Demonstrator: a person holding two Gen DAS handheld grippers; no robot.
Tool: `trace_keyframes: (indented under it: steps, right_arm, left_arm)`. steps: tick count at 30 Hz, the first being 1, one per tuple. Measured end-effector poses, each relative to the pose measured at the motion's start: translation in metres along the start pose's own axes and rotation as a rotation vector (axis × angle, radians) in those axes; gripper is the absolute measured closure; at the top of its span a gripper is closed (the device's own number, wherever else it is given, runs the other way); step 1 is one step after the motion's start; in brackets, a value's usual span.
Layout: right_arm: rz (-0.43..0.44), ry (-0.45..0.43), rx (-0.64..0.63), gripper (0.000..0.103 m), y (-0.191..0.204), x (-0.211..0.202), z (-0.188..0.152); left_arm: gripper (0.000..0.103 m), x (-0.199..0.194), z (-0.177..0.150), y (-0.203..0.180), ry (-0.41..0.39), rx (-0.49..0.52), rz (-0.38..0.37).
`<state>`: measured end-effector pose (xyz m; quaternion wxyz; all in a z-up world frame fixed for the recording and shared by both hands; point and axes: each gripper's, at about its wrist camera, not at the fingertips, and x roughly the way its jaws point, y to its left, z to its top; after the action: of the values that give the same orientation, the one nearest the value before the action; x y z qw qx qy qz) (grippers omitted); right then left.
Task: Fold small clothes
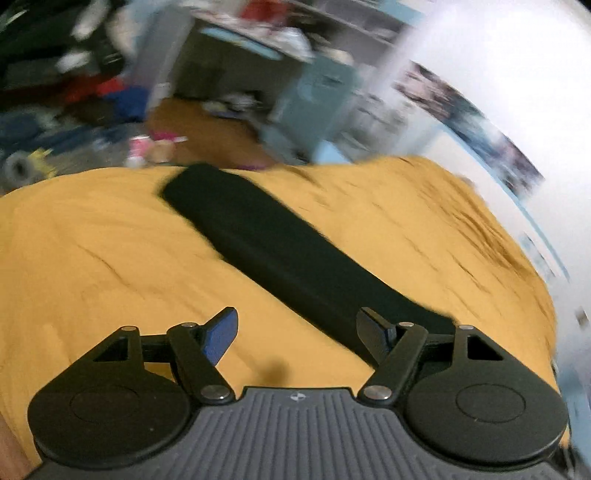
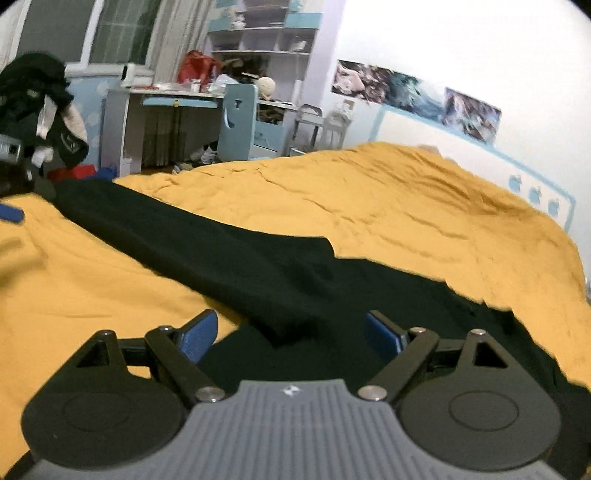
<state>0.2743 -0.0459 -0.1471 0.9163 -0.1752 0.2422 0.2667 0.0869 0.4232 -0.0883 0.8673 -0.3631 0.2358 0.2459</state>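
A black garment [image 2: 236,251] is laid flat on a yellow-orange bedspread [image 2: 406,206]; matte, dark knit-like cloth w/ no visible print. In the right wrist view, a long narrow sleeve-like strip is seen running from far left ahead of the jaws down to just between them, its squared end lying on a wider dark panel that spreads under and to the right of the right gripper [image 2: 291,332]. The right jaws are spread wide, nothing pinched; blue pads are seen on the inner faces.

In the left wrist view the same garment [image 1: 280,254] is seen as a long strip, running from ahead-left of the jaws to under the right-side finger. The left gripper [image 1: 299,332] is likewise held wide apart, empty, above bare bedspread [image 1: 110,258]. This view is motion-blurred.

The bedspread is soft, creased w/ shallow wrinkles. Beyond the jaws, a desk [image 2: 162,99] w/ clutter, a pale blue chair [image 2: 238,118], shelves [image 2: 266,33] and a strip of posters [image 2: 417,96] on a white wall are seen. Dark clothes [image 2: 40,99] are piled far left.
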Motion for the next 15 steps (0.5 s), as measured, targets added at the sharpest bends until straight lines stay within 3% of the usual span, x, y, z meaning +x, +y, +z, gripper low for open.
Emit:
trace_keyframes:
  steps: [7, 15]
  right_arm:
    - [0.019, 0.056, -0.050, 0.021, 0.023, 0.061, 0.007]
    - [0.047, 0.071, -0.060, 0.021, 0.041, 0.091, 0.005]
  left_arm:
    - [0.022, 0.041, 0.039, 0.047, -0.039, -0.207, 0.008]
    - [0.022, 0.069, 0.054, 0.081, -0.095, -0.314, -0.014]
